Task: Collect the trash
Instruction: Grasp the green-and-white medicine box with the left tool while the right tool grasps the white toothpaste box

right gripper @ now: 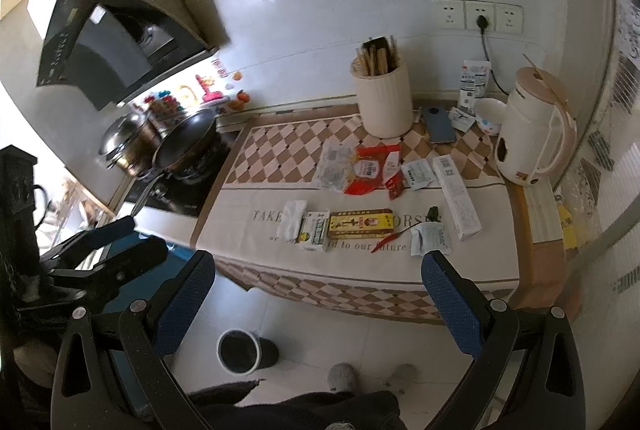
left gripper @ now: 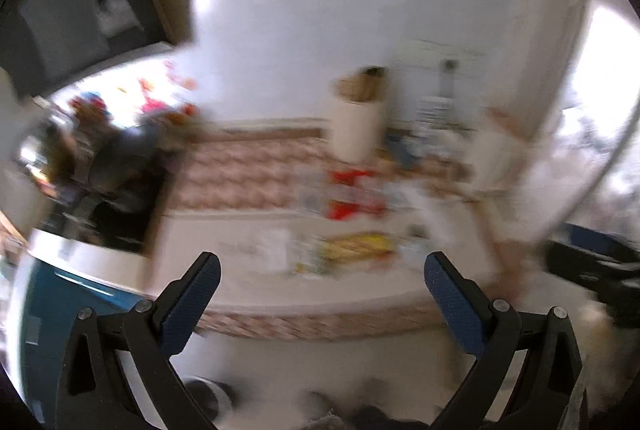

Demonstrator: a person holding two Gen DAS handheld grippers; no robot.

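Holding wooden sticks, the ribbed cup [right gripper: 386, 101] stands beyond both wide-open, empty hand-held grippers [left gripper: 320, 270] [right gripper: 318, 268].

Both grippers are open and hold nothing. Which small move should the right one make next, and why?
Probably bring the right gripper forward and down toward the small white packet near the counter's front edge. That packet lies closest to the open fingers, beside a red chili, and nothing covers it. The bin waits on the floor below, so the drop would be short.
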